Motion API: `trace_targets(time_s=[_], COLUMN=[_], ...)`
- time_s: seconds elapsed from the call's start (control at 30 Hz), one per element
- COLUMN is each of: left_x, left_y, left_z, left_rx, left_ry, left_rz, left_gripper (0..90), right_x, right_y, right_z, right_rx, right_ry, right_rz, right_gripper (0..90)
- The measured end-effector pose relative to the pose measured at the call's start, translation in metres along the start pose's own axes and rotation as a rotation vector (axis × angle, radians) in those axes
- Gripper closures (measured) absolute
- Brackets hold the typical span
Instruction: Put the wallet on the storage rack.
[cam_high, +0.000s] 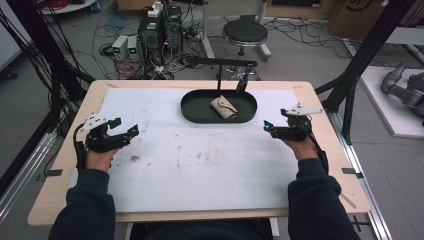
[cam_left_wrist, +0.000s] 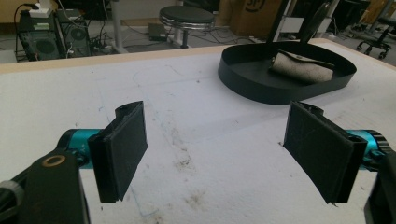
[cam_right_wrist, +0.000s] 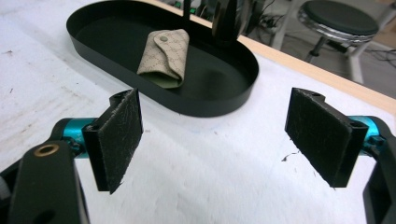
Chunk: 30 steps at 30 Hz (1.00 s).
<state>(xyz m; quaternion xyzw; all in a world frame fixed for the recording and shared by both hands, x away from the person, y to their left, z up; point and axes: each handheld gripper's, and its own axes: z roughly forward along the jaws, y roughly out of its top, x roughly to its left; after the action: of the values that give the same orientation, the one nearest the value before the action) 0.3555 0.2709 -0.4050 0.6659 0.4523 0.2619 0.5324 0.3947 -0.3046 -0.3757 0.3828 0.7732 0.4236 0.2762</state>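
One black oval tray (cam_high: 192, 112) sits at the far middle of the table (cam_high: 65, 165), on the one white sheet (cam_high: 200, 165) that covers most of the wooden top. In the tray lies one beige pouch (cam_high: 223, 107) with a patterned surface and a single snap on its flap; it is the one thing in the tray, lying near the middle and slightly toward the right end. Two grippers are held over the sheet, one in each hand. The left gripper (cam_high: 126, 127) hovers near the left edge with its jaws spread wide and nothing between them; in the left gripper view its two black pads (cam_left_wrist: 125, 149) stand far apart over stained sheet. The right gripper (cam_high: 274, 121) hovers near the right edge, well apart from the tray, its jaws likewise wide and empty, with the pouch (cam_right_wrist: 164, 56) lying beyond them in the tray (cam_right_wrist: 219, 100). One round stool (cam_high: 245, 32) stands on the floor past the table. A dark upright post (cam_high: 219, 75) behind the tray carries a dark arm; what hangs from its end is too dim to make out. The person's sleeves (cam_high: 90, 200) are cut off at the bottom edge, and the pouch's far side is hidden by the tray wall in the left gripper view.
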Motion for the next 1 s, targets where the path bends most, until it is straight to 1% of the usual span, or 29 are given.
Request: trace_targets(time_s=[0.07, 0.13, 0.2, 0.3, 0.37, 0.43, 0.47, 0.6, 0.7, 0.83, 0.9, 1.0], left_x=[0.000, -0.001, -0.002, -0.005, -0.007, -0.009, -0.009, -0.014, -0.016, -0.018, -0.018, -0.018], left_y=[0.001, 0.001, 0.001, 0.002, 0.002, 0.003, 0.003, 0.003, 0.003, 0.003, 0.003, 0.002], left_z=[0.001, 0.001, 0.001, 0.000, -0.001, -0.001, 0.000, -0.001, -0.001, 0.000, 0.001, 0.001], left_rx=[-0.003, -0.005, 0.001, -0.007, -0.013, -0.016, -0.015, -0.029, -0.030, -0.029, -0.030, -0.027], left_ry=[0.001, 0.004, 0.002, -0.005, -0.007, -0.012, -0.015, -0.030, -0.035, -0.040, -0.040, -0.036], left_rz=[0.005, 0.011, 0.014, 0.027, 0.035, 0.044, 0.050, 0.055, 0.065, 0.067, 0.061, 0.060], left_gripper=[21.1, 21.2, 21.1, 21.1, 21.1, 21.1, 21.1, 21.2, 21.1, 21.2, 21.2, 21.1], right_x=[0.000, -0.001, -0.004, -0.007, -0.008, -0.008, -0.008, -0.006, -0.005, -0.005, -0.005, -0.006], right_y=[-0.010, -0.019, -0.027, -0.035, -0.036, -0.036, -0.035, -0.035, -0.035, -0.035, -0.035, -0.036], right_z=[-0.008, -0.015, -0.020, -0.025, -0.028, -0.029, -0.030, -0.034, -0.038, -0.040, -0.041, -0.040], right_rx=[-0.012, -0.008, -0.016, -0.015, -0.014, -0.016, -0.018, -0.019, -0.019, -0.025, -0.031, -0.026], right_ry=[0.003, 0.012, 0.008, -0.001, -0.013, -0.029, -0.029, -0.041, -0.050, -0.051, -0.049, -0.053], right_rz=[0.021, 0.025, 0.037, 0.054, 0.051, 0.038, 0.044, 0.039, 0.031, 0.034, 0.036, 0.038], right_gripper=[19.5, 19.5, 19.5, 19.5, 19.5, 19.5, 19.5, 19.5, 19.5, 19.5, 19.5, 19.5])
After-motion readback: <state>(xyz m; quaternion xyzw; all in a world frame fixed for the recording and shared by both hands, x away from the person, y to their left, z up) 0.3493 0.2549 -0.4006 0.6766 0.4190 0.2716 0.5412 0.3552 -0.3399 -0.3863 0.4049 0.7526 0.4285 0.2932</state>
